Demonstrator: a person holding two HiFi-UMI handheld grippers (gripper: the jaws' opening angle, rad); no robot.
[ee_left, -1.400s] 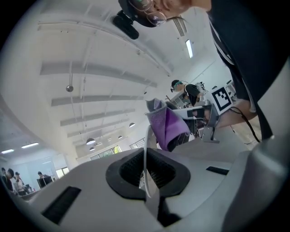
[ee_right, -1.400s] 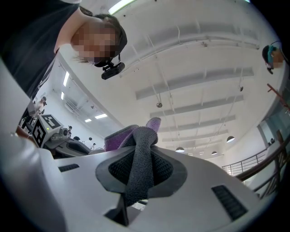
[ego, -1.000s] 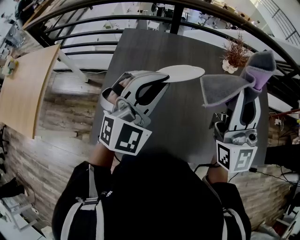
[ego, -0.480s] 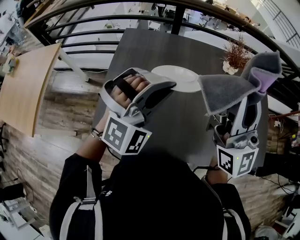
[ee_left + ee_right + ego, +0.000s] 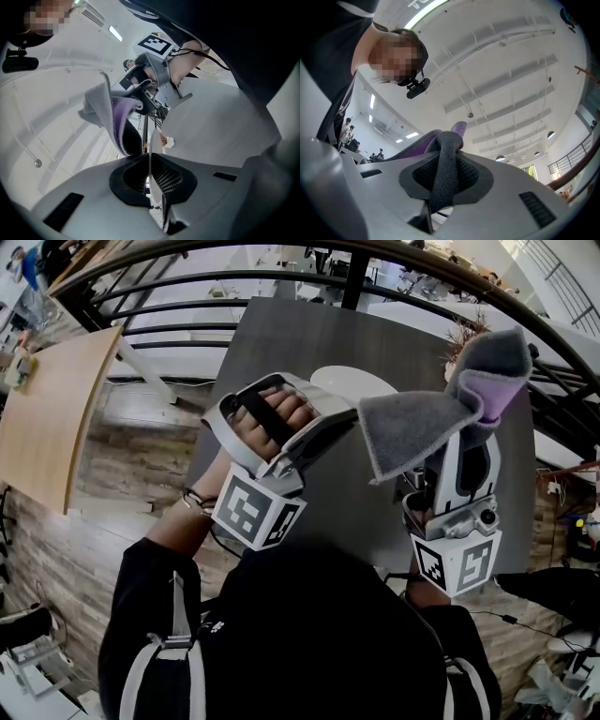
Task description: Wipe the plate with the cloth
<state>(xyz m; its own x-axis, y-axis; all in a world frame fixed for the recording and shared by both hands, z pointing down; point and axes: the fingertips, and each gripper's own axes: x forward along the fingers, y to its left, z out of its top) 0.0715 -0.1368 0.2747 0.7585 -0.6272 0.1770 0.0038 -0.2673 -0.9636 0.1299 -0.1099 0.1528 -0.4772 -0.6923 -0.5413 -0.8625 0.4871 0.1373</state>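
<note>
My left gripper (image 5: 345, 409) is shut on the near rim of a white plate (image 5: 343, 381) and holds it up over the dark table (image 5: 309, 334). In the left gripper view the plate (image 5: 150, 159) stands edge-on between the jaws of the left gripper (image 5: 152, 187). My right gripper (image 5: 473, 423) is shut on a grey and purple cloth (image 5: 417, 427), which hangs leftward over the plate's right part. The right gripper view looks up at the ceiling, with the cloth (image 5: 443, 164) pinched in the right gripper (image 5: 439, 185). The left gripper view shows the cloth (image 5: 110, 117) just beyond the plate.
A small pot of dried plant (image 5: 461, 338) stands at the table's far right, partly behind the cloth. Black railings (image 5: 281, 282) run past the table's far side. A wooden tabletop (image 5: 47, 418) lies to the left, over plank flooring.
The left gripper has rolled, and the plate with it. The right gripper has carried the cloth leftward, so it now overlaps the plate's right side.
</note>
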